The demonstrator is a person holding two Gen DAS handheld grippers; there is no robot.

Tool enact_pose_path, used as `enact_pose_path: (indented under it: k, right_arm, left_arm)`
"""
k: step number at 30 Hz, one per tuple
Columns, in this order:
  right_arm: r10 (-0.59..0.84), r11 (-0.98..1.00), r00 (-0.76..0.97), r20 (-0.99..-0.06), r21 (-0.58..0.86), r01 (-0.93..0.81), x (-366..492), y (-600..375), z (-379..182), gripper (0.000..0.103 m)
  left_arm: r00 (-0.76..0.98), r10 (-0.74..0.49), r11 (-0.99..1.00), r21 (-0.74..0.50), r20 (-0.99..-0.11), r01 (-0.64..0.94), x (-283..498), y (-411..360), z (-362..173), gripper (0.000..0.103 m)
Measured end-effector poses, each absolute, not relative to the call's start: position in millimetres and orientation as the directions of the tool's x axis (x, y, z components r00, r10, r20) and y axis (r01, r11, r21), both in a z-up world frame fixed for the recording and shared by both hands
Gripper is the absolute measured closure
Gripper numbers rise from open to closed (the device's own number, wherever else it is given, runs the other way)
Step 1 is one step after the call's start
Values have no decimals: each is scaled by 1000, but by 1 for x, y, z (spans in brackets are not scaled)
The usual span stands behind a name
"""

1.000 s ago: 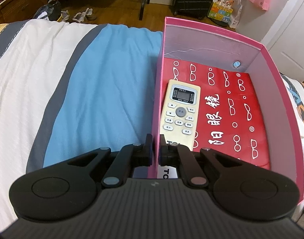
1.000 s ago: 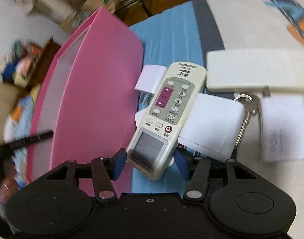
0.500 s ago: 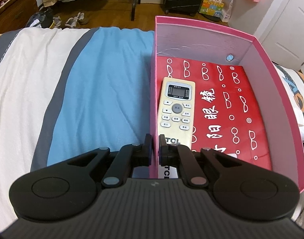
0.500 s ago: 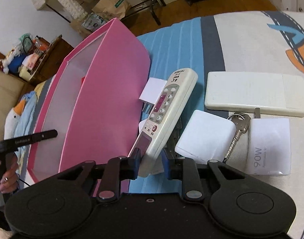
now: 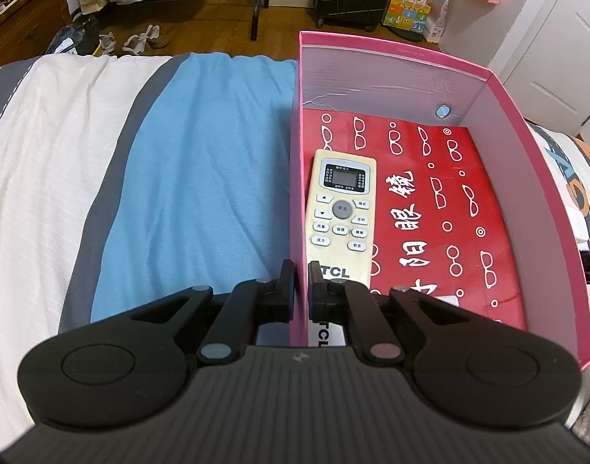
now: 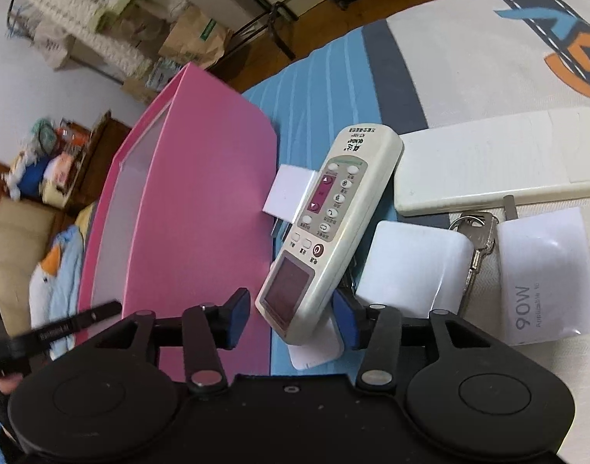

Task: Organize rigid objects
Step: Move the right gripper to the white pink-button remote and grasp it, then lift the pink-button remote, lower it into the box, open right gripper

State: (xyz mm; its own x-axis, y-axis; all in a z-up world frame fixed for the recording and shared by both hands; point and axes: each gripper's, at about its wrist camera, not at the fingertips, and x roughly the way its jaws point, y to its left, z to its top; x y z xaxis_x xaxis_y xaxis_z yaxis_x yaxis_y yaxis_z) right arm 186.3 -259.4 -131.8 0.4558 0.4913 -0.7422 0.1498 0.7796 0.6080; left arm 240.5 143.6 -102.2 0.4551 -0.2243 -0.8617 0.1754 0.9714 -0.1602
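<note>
On the bed, left gripper pinching pink box wall, right gripper opening around white remote.

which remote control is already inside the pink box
The TCL remote, lying along the pink box's left wall; the remote with the magenta panel lies outside on the bed.

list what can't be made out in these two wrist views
- Left wrist view: the TCL remote's near end is covered by the left gripper, shut on the pink box wall.
- Right wrist view: the keys are partly under the white adapters.
- Right wrist view: whether the right gripper's opening jaws touch the white remote.
</note>
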Motion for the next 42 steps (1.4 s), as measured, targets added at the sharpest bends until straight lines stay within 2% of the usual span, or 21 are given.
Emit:
enact_pose_path:
  k: [2, 3, 4, 7, 11, 13, 16, 20, 25, 27, 28, 32, 34, 35, 42]
  right_arm:
    - [475, 787, 469, -745, 598, 152, 186, -258, -131, 53]
    - [456, 806, 472, -754, 575, 141, 185, -256, -130, 67]
    - [425, 834, 463, -778, 535, 134, 185, -254, -129, 74]
    - [425, 847, 444, -789, 520, 113, 184, -252, -128, 78]
    - [396, 872, 487, -778, 485, 65, 182, -256, -104, 69]
    - [362, 880, 539, -761, 470, 73, 186, -263, -92, 55]
    - [322, 884, 536, -780, 451, 125, 205, -274, -92, 53]
    - [375, 859, 423, -825, 481, 175, 237, -281, -110, 50]
    - [433, 845, 337, -836, 506, 171, 249, -271, -134, 41]
    - [417, 850, 352, -838, 497, 176, 250, -265, -141, 38]
    - [408, 853, 373, -833, 494, 169, 248, -262, -140, 40]
    - [355, 881, 458, -815, 455, 128, 233, -255, -131, 58]
    - [361, 875, 484, -797, 469, 118, 224, -258, -125, 74]
    - [367, 870, 496, -787, 480, 117, 220, -260, -123, 78]
    - [356, 867, 564, -746, 488, 98, 200, -268, -105, 82]
  left_arm:
    - [454, -225, 971, -162, -862, 174, 240, 144, -102, 98]
    - [454, -225, 971, -163, -862, 173, 240, 144, -102, 98]
    - [454, -227, 971, -165, -862, 173, 240, 144, -102, 98]
    - [453, -229, 971, -170, -861, 169, 240, 145, -102, 98]
    - [454, -229, 971, -169, -861, 170, 240, 145, -102, 98]
    - [453, -230, 971, -171, -861, 168, 241, 146, -102, 98]
    - [453, -228, 971, -168, -862, 169, 240, 145, -102, 98]
    - [455, -226, 971, -163, -861, 172, 240, 144, -102, 98]
    - [452, -226, 972, -167, -863, 167, 242, 144, -104, 97]
    - [452, -224, 972, -164, -864, 169, 242, 142, -104, 97]
    - [451, -225, 972, -164, -864, 169, 242, 142, -104, 97]
    - [448, -230, 971, -174, -864, 163, 242, 143, -105, 97]
    - [447, -230, 971, -174, -864, 163, 242, 143, -105, 97]
    - [448, -229, 971, -173, -864, 163, 242, 143, -105, 97]
    - [444, -234, 971, -182, -865, 156, 242, 144, -105, 97]
